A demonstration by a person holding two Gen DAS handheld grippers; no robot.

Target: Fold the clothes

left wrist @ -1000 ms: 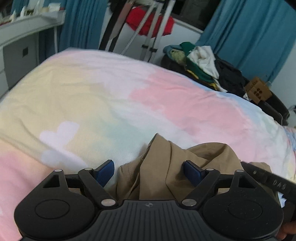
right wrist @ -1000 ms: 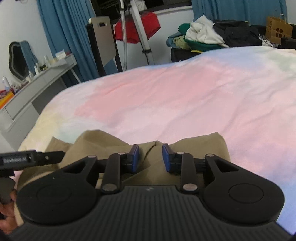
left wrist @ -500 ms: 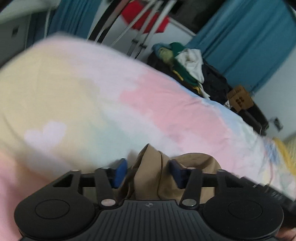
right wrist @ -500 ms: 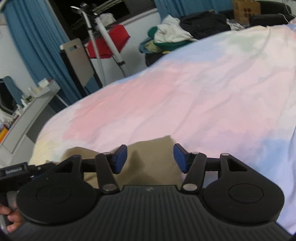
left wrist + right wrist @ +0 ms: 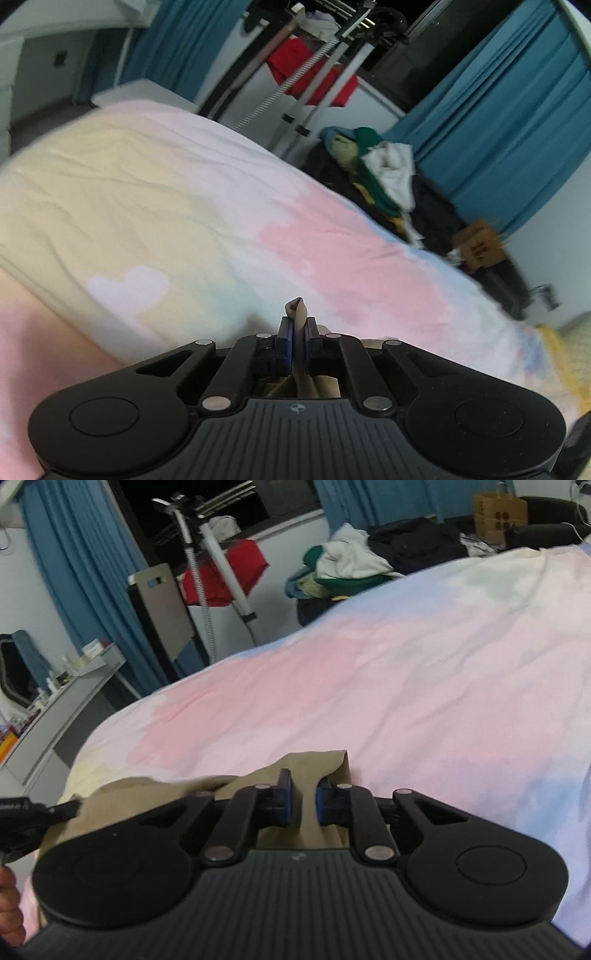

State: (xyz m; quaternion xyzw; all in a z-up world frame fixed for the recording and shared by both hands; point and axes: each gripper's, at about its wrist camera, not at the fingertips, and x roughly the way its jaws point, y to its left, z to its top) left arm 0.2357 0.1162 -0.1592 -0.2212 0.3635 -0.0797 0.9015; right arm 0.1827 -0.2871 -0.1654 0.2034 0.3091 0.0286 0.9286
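A tan garment (image 5: 314,764) lies bunched on a pastel bedspread (image 5: 406,672). My left gripper (image 5: 298,334) is shut on a fold of the garment; a small loop of tan cloth (image 5: 296,309) sticks up past the blue pads. My right gripper (image 5: 303,801) has its blue pads close around a ridge of the same garment, with a narrow gap filled by cloth. The left gripper's black body (image 5: 22,812) shows at the left edge of the right wrist view, over the garment.
The bedspread (image 5: 184,206) stretches ahead. Beyond the far edge are a pile of clothes (image 5: 384,173), a drying rack with a red garment (image 5: 314,77), blue curtains (image 5: 509,122), a cardboard box (image 5: 498,511) and a white dresser (image 5: 74,686).
The left gripper closed from wide open onto a fold of the garment and lifted. The right gripper opened half a second ago, then closed again on a ridge of cloth.
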